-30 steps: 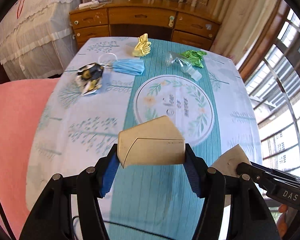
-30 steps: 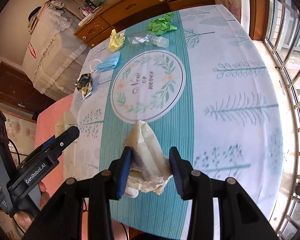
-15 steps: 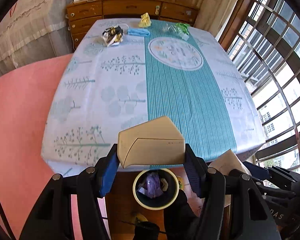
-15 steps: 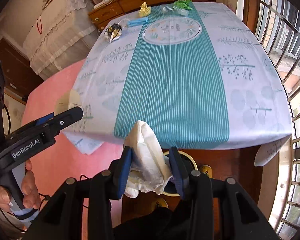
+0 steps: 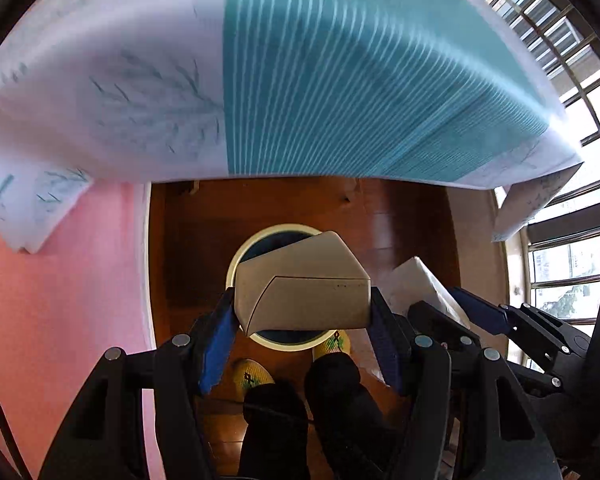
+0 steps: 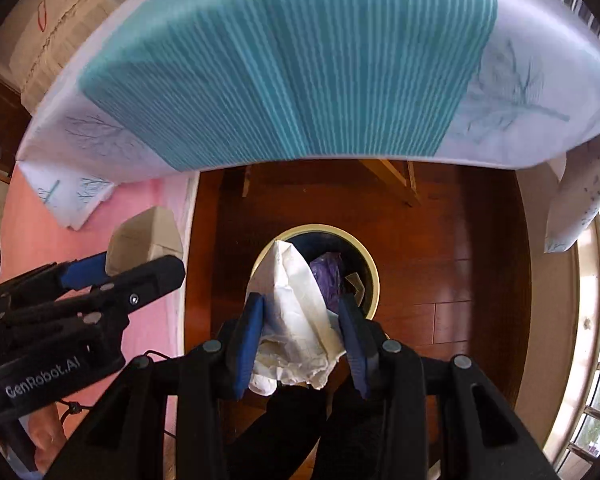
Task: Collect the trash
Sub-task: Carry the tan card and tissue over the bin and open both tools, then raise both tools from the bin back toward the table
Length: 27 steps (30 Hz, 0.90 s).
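Left tongs (image 5: pixel 302 312) pinch a beige folded carton (image 5: pixel 300 284), long axis crosswise, above the round bin (image 6: pixel 374 276). Right tongs (image 6: pixel 300 332) pinch crumpled white paper (image 6: pixel 296 312), peak pointing into the bin, over purple trash (image 6: pixel 328 276).

Bin (image 6: pixel 374 280) mouth open from above, purple bag (image 6: pixel 329 280) inside leaves room. Tablecloth edge (image 6: pixel 300 152) overhangs just behind. Person's shoes (image 5: pixel 256 374) crowd near rim; wood floor (image 6: pixel 460 260) free to right.
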Each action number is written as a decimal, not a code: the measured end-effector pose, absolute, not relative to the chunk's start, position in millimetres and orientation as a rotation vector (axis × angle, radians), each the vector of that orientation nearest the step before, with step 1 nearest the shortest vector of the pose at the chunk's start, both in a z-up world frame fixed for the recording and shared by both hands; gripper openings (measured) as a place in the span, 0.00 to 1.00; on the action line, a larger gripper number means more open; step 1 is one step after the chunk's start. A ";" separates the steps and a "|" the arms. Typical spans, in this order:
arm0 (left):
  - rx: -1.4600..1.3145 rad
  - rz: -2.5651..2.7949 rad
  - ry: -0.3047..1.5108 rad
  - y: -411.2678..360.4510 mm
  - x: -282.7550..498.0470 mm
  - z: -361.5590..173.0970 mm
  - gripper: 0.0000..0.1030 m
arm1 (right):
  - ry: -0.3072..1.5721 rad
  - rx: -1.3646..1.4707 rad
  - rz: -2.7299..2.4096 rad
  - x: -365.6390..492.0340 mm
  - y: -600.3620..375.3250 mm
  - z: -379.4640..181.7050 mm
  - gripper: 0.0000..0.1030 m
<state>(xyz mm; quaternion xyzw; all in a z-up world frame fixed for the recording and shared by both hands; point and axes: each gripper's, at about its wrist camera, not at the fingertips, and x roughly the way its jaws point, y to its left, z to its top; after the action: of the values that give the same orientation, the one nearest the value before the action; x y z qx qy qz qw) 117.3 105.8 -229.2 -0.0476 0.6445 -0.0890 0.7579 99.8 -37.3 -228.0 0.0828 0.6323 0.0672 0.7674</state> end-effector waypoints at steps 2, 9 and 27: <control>-0.114 -0.170 1.443 102.3 117.5 -271.2 0.58 | 1.400 0.200 0.121 99.7 -43.4 -272.1 0.39; -0.100 -0.130 1.540 98.7 127.7 -394.3 0.58 | 1.429 0.167 0.105 109.7 -44.7 -387.7 0.47; 0.071 -0.028 1.519 117.6 131.9 -416.8 0.85 | 1.401 0.186 0.027 125.5 -52.3 -409.1 0.57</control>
<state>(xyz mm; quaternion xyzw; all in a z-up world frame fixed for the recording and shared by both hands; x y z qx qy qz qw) 131.9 117.6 -416.8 0.0323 0.6883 -0.0127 0.7246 125.5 -52.3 -409.1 0.0854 0.6437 0.0125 0.7604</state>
